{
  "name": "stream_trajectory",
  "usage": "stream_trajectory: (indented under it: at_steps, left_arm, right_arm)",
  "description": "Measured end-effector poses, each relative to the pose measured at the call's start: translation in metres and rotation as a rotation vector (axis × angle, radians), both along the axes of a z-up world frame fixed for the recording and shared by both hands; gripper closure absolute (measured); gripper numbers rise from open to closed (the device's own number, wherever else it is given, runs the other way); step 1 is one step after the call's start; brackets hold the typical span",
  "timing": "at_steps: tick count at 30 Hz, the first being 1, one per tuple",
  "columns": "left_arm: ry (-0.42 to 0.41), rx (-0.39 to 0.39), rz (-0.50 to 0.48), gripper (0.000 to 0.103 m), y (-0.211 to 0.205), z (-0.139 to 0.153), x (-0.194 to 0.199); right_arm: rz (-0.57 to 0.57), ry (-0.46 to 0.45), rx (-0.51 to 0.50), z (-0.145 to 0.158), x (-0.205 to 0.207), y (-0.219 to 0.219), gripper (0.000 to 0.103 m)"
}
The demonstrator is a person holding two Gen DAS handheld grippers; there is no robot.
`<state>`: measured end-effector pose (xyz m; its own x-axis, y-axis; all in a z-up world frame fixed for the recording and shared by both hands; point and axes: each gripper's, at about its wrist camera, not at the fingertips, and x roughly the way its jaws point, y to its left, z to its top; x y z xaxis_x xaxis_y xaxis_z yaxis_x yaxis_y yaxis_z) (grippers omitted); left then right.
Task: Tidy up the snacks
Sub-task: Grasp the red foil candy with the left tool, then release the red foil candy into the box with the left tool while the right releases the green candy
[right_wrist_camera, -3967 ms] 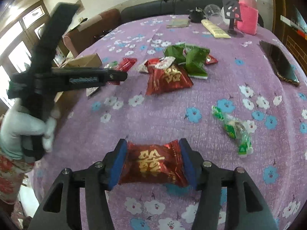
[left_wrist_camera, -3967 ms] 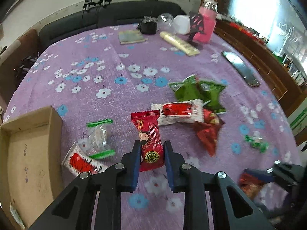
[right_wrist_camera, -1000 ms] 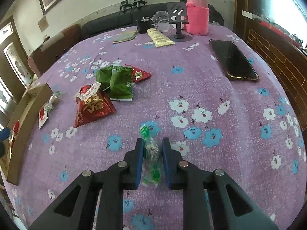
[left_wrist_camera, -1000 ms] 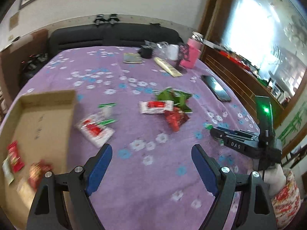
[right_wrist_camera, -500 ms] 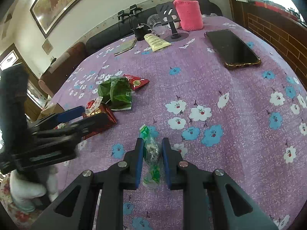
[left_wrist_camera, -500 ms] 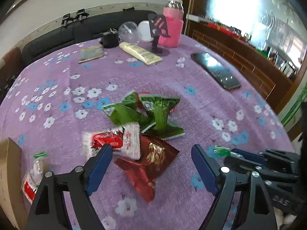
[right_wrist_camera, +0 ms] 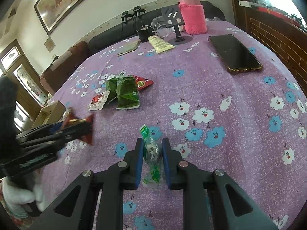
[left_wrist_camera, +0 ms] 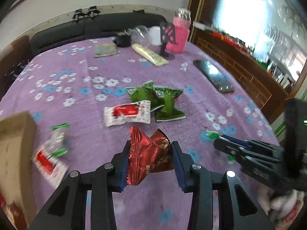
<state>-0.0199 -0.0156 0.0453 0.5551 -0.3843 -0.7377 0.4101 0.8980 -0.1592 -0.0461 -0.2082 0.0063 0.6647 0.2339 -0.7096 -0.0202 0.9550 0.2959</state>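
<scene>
A round table under a purple flowered cloth fills both views. Near its front edge the left gripper is closing its jaws on a dark red foil snack, whose crinkled sides already touch both blue pads. To its right, the right gripper is clamped on a clear candy with green ends lying on the cloth. Beyond the red snack lie a white-and-red packet and a heap of green packets. A cardboard box sits at the left edge, two more small snacks just beside it. Farther off rest a black phone and a pink-sleeved jar.
</scene>
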Motion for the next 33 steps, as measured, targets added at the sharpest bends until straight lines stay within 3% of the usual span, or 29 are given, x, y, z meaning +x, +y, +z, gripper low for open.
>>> stream_trajectory:
  at_steps: [3, 9, 12, 16, 20, 23, 25, 33]
  left_arm:
    - [-0.025, -0.038, 0.032, 0.072, 0.027, 0.015, -0.02]
    - [-0.046, -0.102, 0.112, 0.074, 0.082, 0.03, -0.045]
    - [-0.013, -0.126, 0.081, 0.073, 0.089, 0.022, -0.047]
    - [0.004, -0.115, 0.007, 0.042, 0.07, 0.007, -0.049]
    - [0.034, -0.097, -0.066, 0.037, 0.035, -0.012, -0.04]
    - [0.019, 0.012, -0.088, 0.038, 0.007, -0.025, -0.035]
    - [0.033, 0.066, -0.091, 0.056, -0.003, -0.035, -0.034]
    - [0.015, -0.058, 0.024, 0.059, 0.049, -0.007, -0.048]
  right_arm:
    - [-0.002, -0.009, -0.02, 0.001, -0.001, 0.003, 0.085]
    - [0.017, -0.017, -0.059, 0.003, -0.001, 0.012, 0.085]
    - [0.02, -0.015, -0.07, 0.004, -0.003, 0.018, 0.085]
    - [0.024, -0.007, -0.053, 0.007, -0.008, 0.023, 0.085]
    - [0.047, -0.004, -0.034, 0.015, -0.018, 0.032, 0.085]
    - [0.069, -0.015, -0.038, 0.025, -0.025, 0.039, 0.085]
    - [0.08, -0.026, -0.039, 0.031, -0.029, 0.042, 0.085]
    - [0.155, -0.053, -0.023, 0.055, -0.036, 0.07, 0.085]
